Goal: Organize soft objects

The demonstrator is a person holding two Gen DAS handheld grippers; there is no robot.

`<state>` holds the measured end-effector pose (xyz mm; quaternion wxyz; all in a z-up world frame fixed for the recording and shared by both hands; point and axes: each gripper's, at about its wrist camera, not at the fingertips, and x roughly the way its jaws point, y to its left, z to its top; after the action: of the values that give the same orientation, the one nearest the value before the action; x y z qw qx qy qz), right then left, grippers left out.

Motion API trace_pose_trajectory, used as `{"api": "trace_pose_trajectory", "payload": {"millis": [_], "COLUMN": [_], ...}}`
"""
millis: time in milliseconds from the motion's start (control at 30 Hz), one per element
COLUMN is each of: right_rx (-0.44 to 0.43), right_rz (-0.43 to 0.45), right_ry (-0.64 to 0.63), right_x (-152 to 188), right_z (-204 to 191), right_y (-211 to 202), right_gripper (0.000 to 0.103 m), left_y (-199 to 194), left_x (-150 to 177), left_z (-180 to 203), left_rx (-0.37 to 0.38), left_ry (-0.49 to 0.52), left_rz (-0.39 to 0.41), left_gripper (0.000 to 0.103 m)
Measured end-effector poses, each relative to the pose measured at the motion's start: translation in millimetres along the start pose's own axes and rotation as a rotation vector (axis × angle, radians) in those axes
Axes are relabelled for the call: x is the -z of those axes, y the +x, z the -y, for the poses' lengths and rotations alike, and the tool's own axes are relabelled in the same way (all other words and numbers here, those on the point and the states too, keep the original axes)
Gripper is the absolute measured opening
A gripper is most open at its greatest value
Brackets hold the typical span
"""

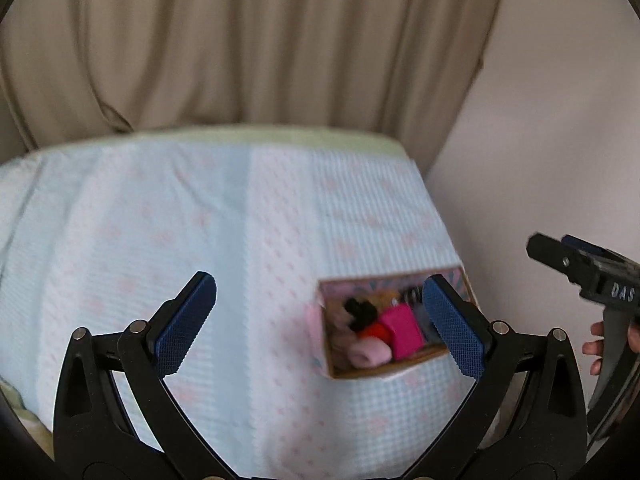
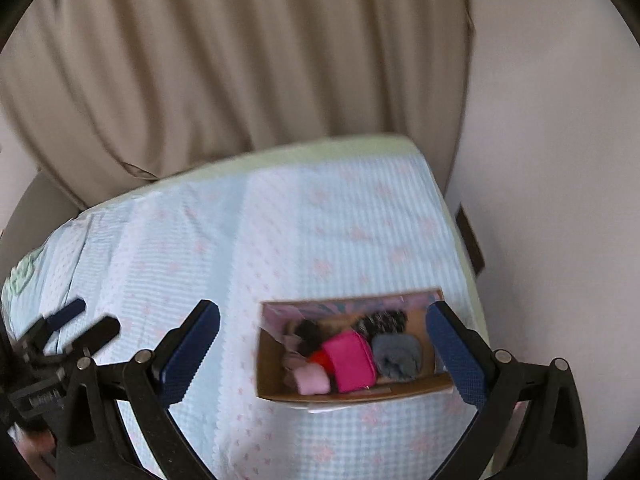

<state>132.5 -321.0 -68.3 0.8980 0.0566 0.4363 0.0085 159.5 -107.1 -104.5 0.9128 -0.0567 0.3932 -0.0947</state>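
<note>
The left hand-held gripper (image 1: 320, 324) hangs above the bed (image 1: 168, 216), its blue pads spread wide with nothing between them. To its right a cardboard box (image 2: 276, 394) sits on the pale patterned bedcover near the bed's right edge, holding rolled soft items: a pale pink roll (image 2: 312, 380), a bright pink one (image 2: 350, 362) and a grey one (image 2: 396, 354). The right hand-held gripper (image 2: 324, 354) hovers above the box, jaws wide apart and empty.
</note>
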Motion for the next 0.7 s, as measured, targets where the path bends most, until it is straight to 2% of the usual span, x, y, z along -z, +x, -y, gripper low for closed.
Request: {"api": "trace_pose_trajectory", "payload": {"millis": [167,267,467,700], "right_rx": [0.002,-0.003,0.013,0.036], "right_rz": [0.138,0.205,0.297,0.322], "right_ry": [-0.069,-0.088,-0.106,-0.099], "right_x": [4.5,12.9,35.1,50.2], "right_z": [-54.8,-80.8,-110.5,-118.2], "right_y": [-63.3,-91.6,-124.2,-131.3], "right_gripper": [0.103,0.103,0.103,0.103], "left_y": [-77.5,-109.8,-148.5,-164.1], "left_x": [-9.9,-7.3,8.9,26.9], "left_z": [-35.8,-48.2,-65.1,-73.5], "left_rx": [-0.017,-0.039,-0.084,-0.110], "left_ry": [-0.007,0.013,0.022,0.018], "left_rz": [0.165,0.214,0.273,0.323], "left_gripper": [0.103,0.103,0.103,0.103]}}
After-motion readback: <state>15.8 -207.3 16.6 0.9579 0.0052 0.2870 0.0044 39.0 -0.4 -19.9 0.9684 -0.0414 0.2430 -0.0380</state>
